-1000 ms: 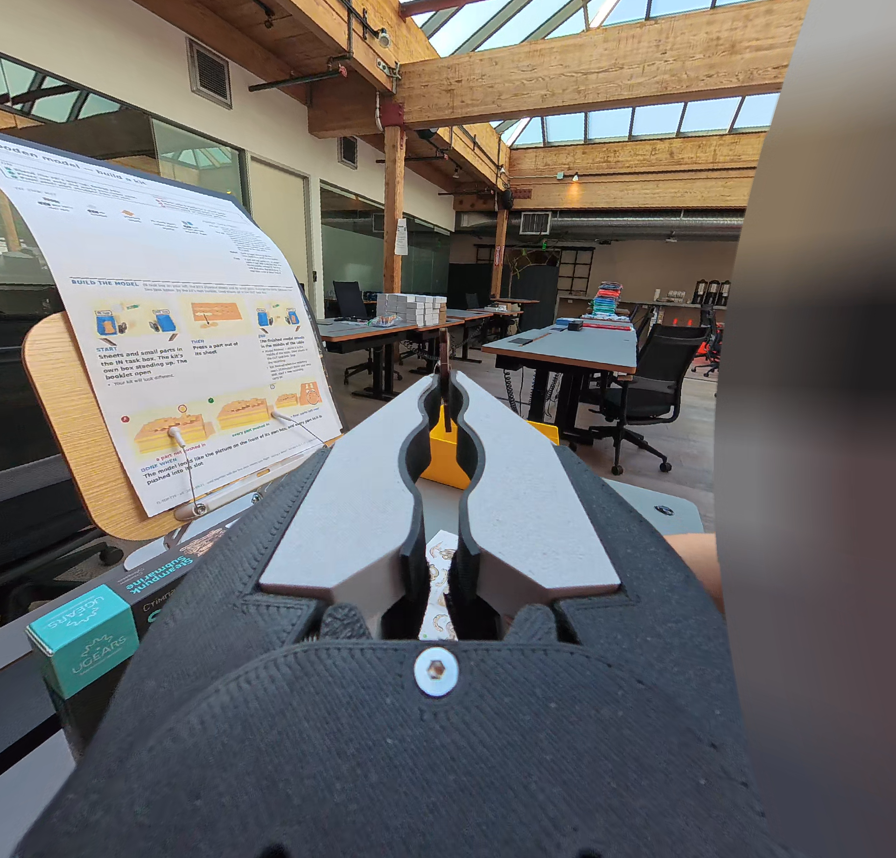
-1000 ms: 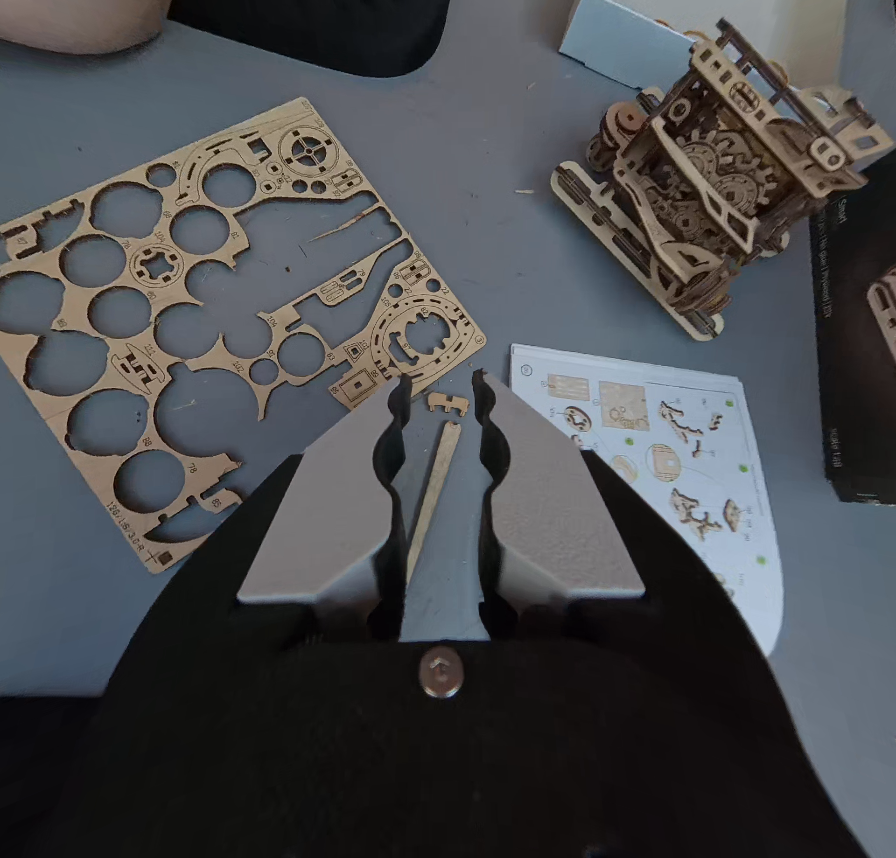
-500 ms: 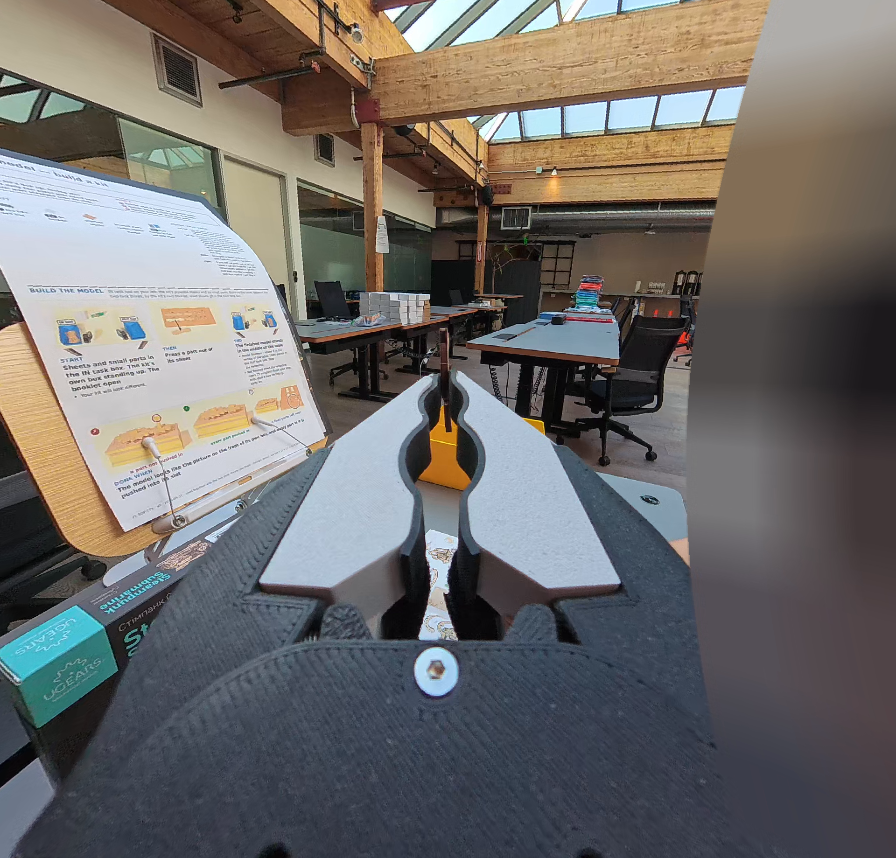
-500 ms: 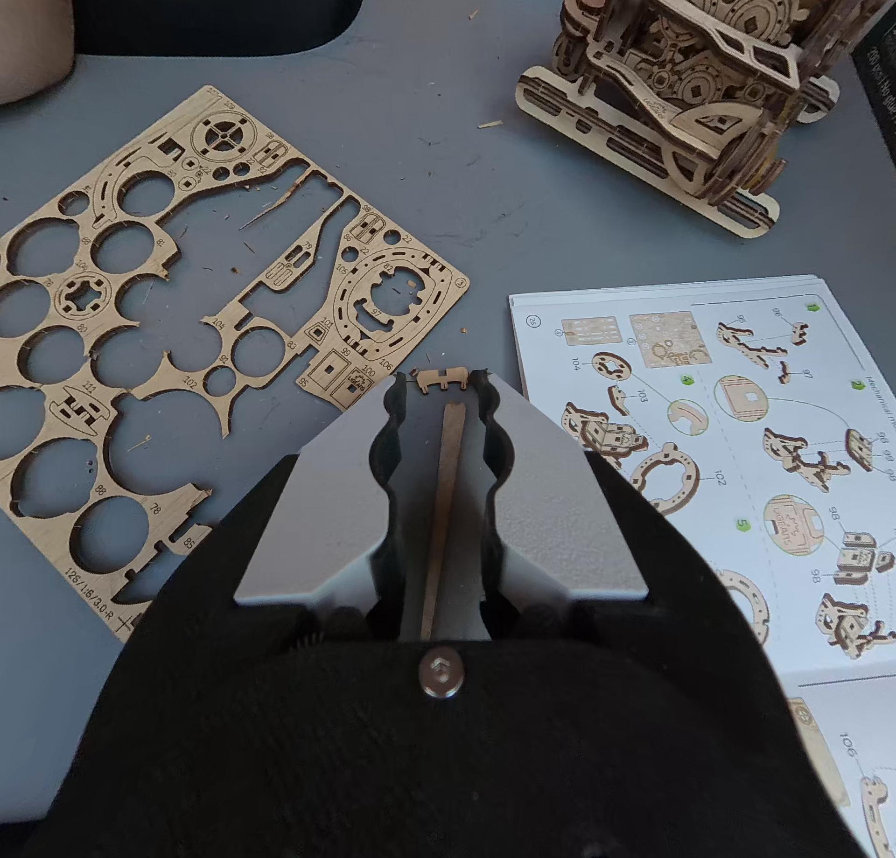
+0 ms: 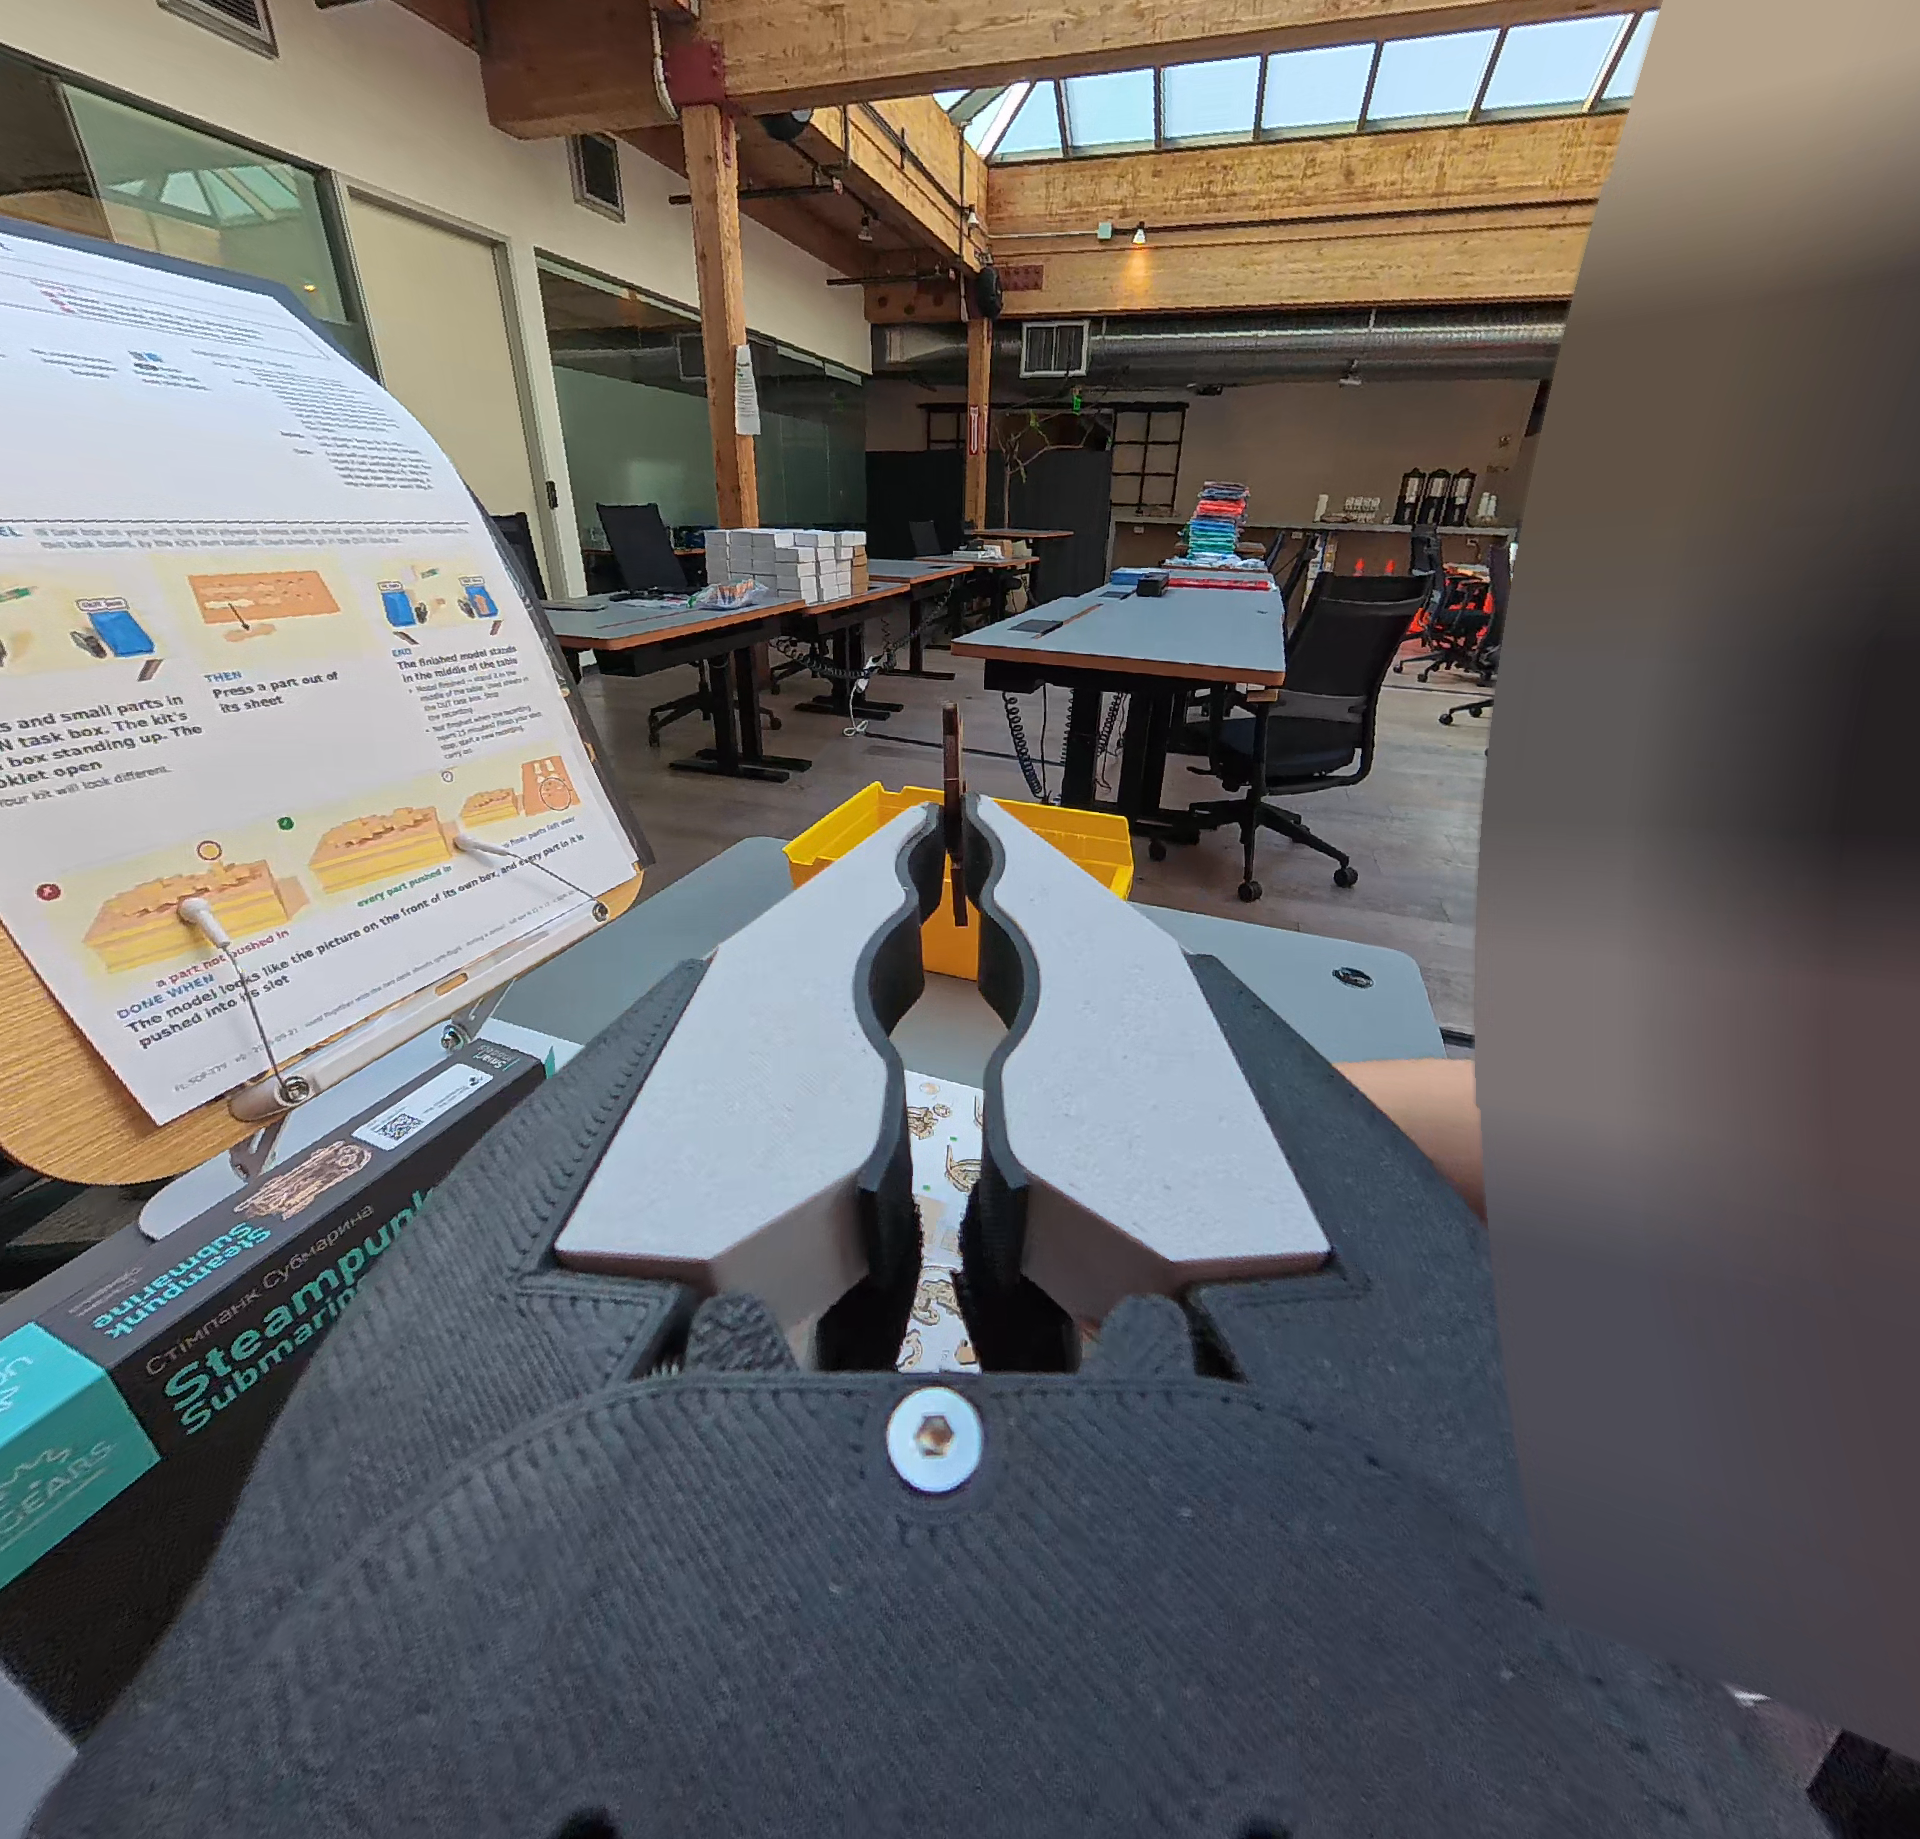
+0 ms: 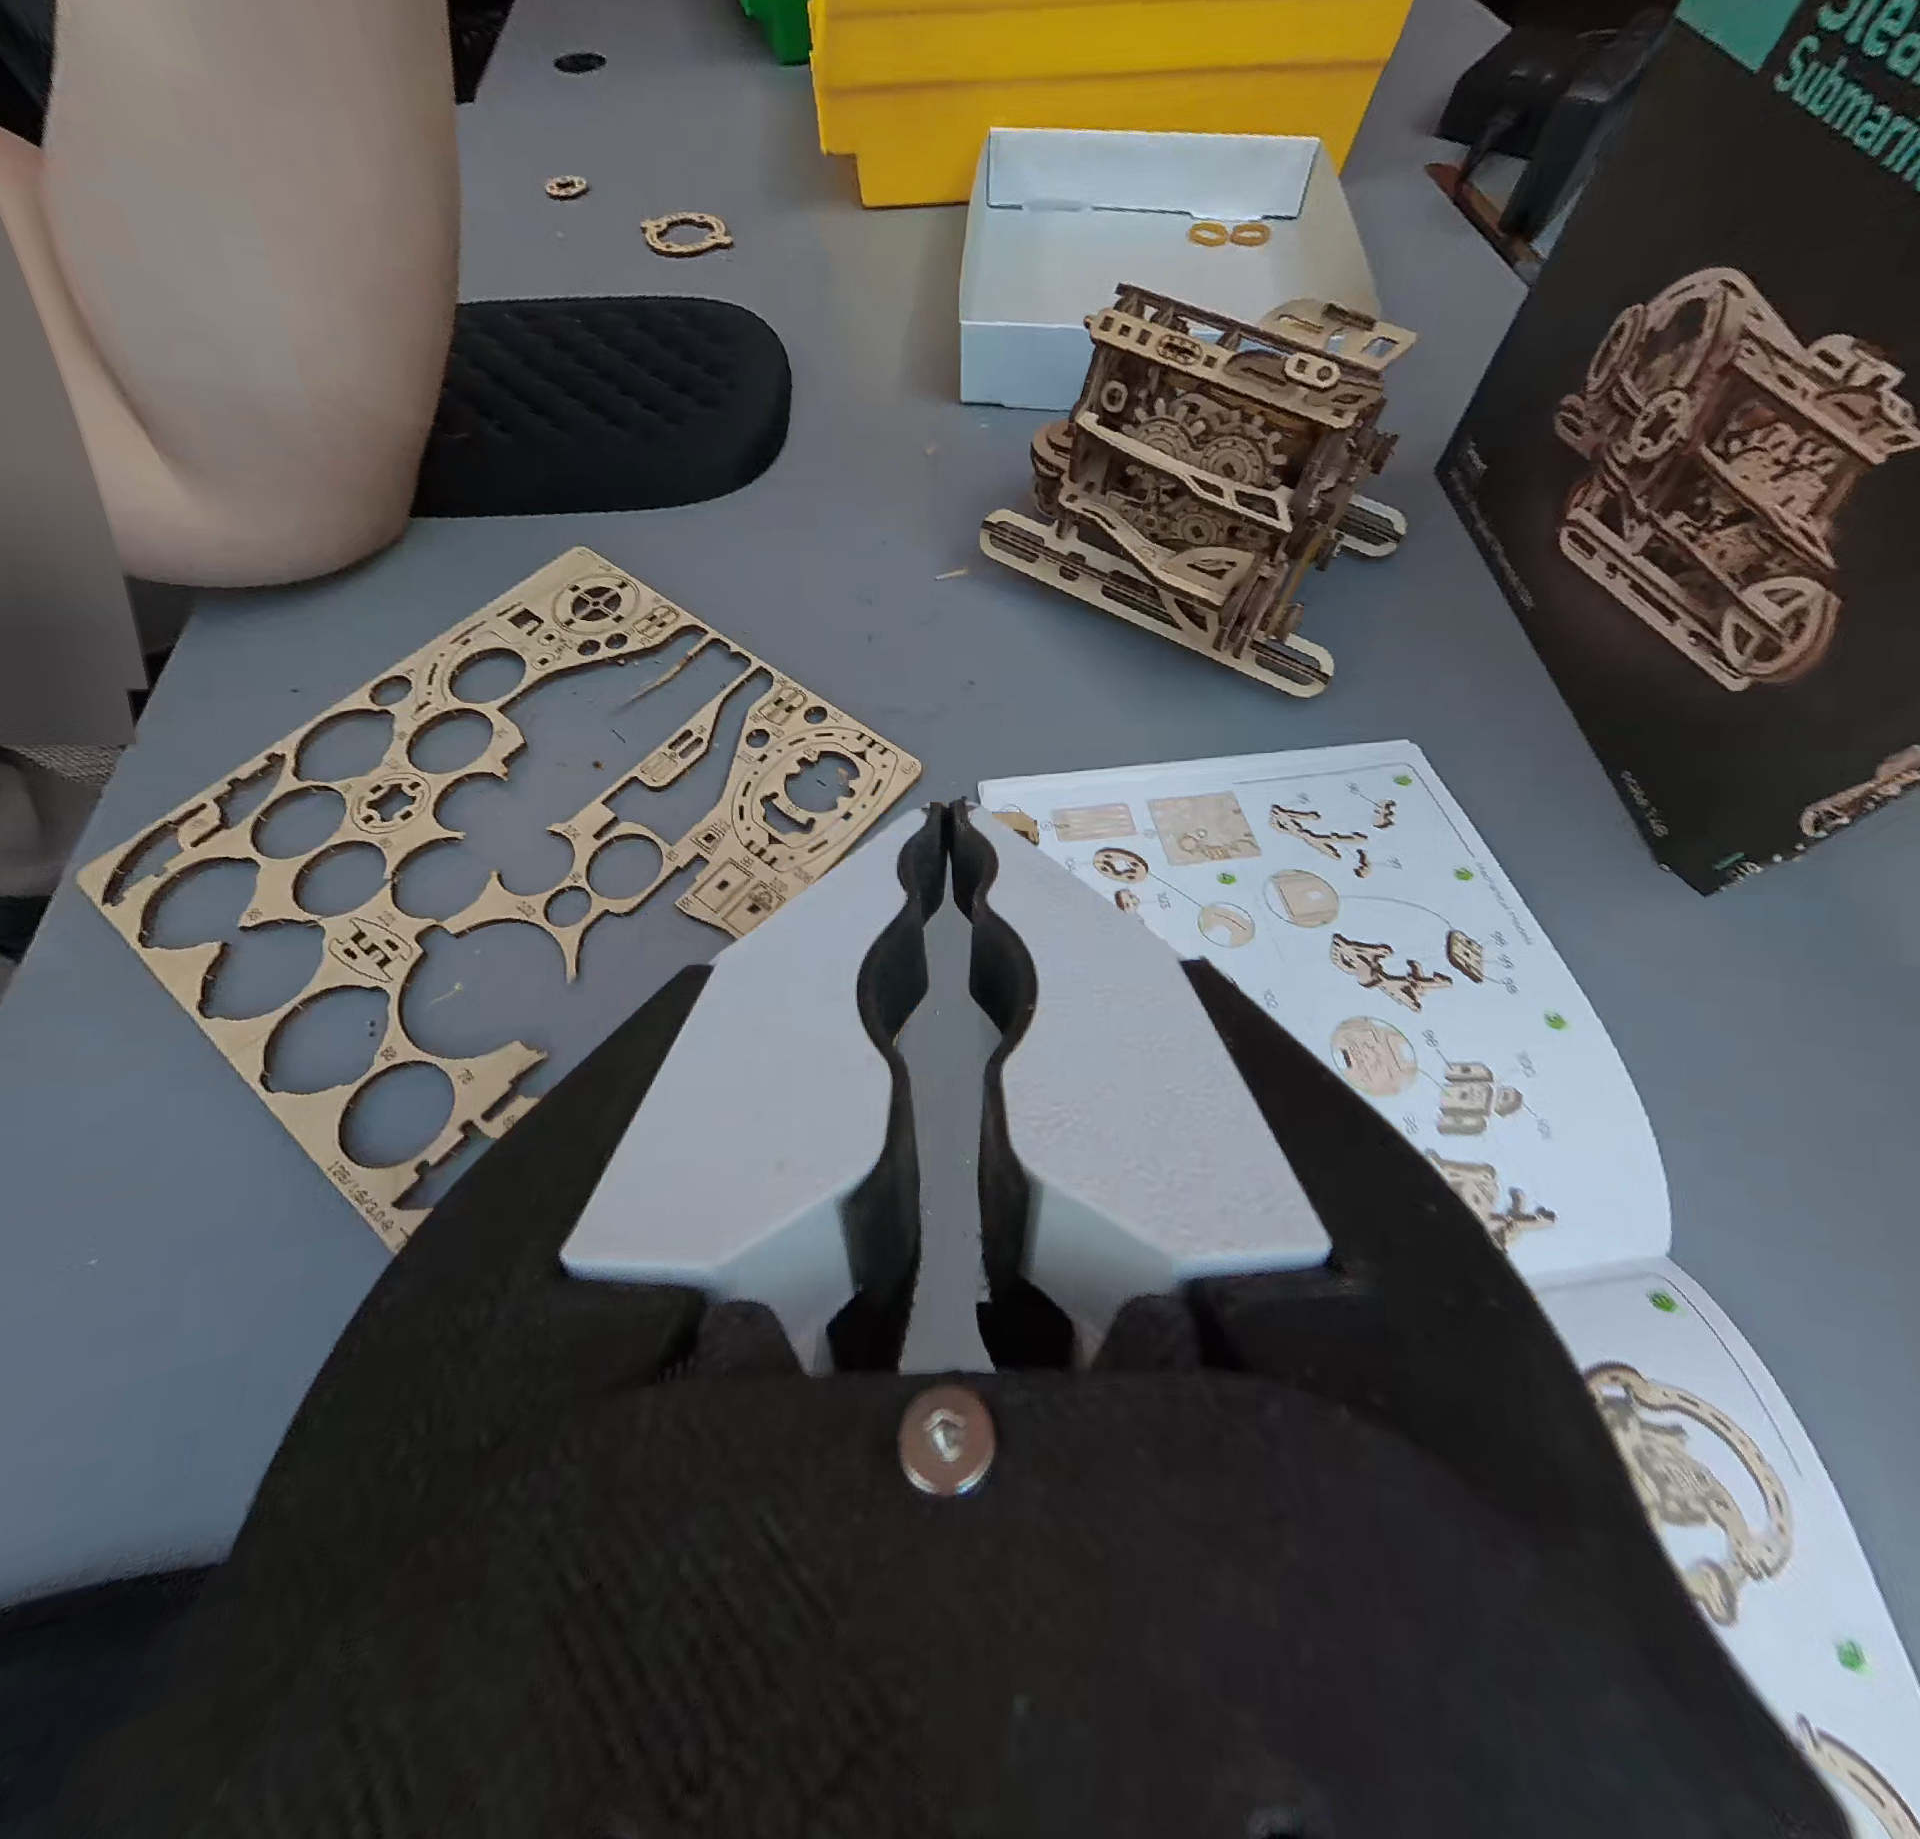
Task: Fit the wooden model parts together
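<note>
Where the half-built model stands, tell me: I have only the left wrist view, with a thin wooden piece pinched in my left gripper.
Observer: The model stands upright on the grey table, at the near corner of a white tray.
Operator: Report the right gripper.
Observer: The right gripper is shut, between the wooden sheet and the open booklet. I cannot tell whether it pinches anything.
Operator: Name a loose part.
Observer: A wooden ring lies on the table, left of the yellow bin.
</note>
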